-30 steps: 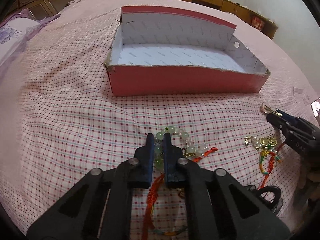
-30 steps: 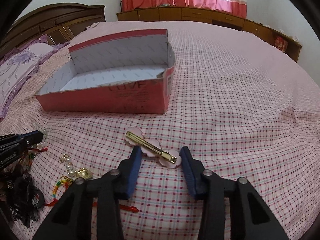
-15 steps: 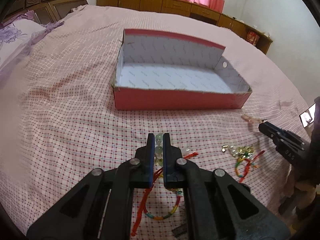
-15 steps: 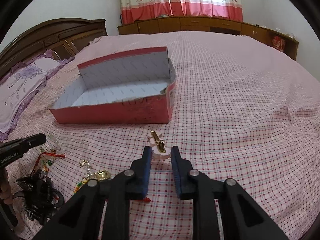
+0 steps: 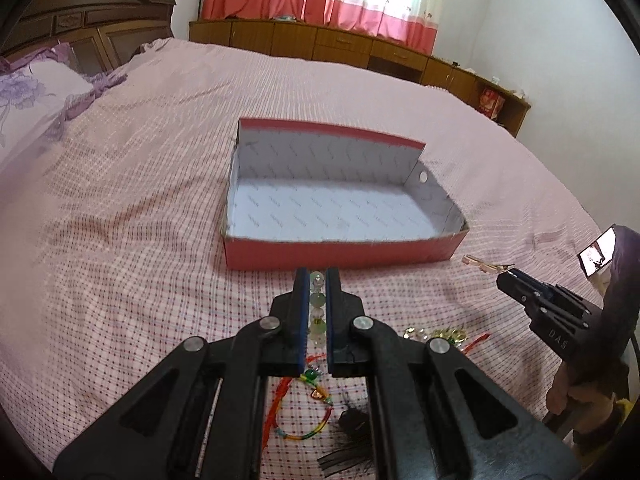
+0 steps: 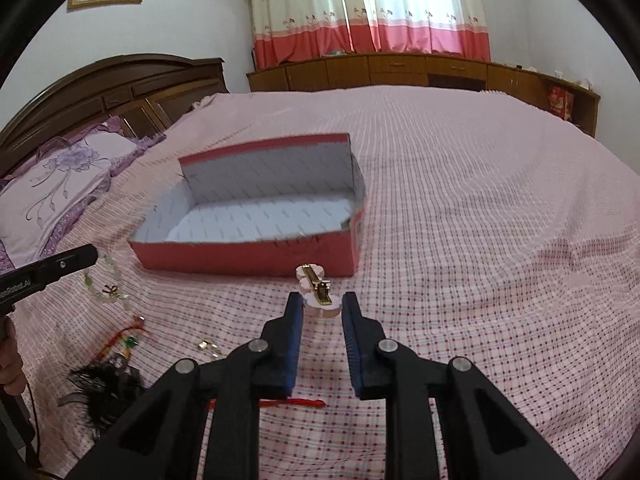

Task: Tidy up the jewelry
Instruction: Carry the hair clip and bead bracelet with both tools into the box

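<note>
Our left gripper [image 5: 318, 280] clamped a bead bracelet [image 5: 317, 308]; our right gripper [image 6: 322, 305] apparently pinched a hairclip [image 6: 318, 290], box [image 6: 248, 258] at twelve o'clock.

You have two hand-held grippers, left [image 5: 317, 280] and right [image 6: 322, 304]; one red box [image 5: 344, 254]; one bead bracelet [image 5: 317, 312]; one hair clip [image 6: 318, 290]; one black feather piece [image 6: 100, 388].
</note>
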The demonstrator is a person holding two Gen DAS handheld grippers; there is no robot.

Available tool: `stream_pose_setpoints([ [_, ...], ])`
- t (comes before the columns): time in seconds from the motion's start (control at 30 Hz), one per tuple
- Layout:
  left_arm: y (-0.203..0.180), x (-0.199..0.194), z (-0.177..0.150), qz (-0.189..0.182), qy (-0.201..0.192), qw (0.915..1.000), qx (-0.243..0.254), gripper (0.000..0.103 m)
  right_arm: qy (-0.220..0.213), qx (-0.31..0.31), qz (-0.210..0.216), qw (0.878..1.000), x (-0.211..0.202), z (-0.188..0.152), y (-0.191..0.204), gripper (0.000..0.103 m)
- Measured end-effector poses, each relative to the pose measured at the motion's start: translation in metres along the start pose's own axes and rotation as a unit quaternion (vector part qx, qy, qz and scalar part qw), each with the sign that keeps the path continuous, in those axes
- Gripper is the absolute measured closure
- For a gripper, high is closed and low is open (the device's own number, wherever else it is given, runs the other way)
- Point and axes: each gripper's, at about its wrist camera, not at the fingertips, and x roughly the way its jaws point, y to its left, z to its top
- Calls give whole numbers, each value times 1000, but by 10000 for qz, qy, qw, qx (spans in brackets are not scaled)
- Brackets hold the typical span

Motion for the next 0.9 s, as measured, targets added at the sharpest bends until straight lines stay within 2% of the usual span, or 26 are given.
stream_pose_setpoints([
  [0.37, -3, -5, 31, 61, -335, 9993, 179, 103, -260, -69, 224, 9994, -6, 28, 18, 81],
  [0.73, 2, 28, 73, 232, -646, 9973, 247, 103, -559, -126, 199, 9982, 20, 77, 29, 81],
  [0.9, 5, 52, 87, 256, -675, 9972, 192, 103, -526, -113, 139, 9985, 44, 94, 29, 81],
])
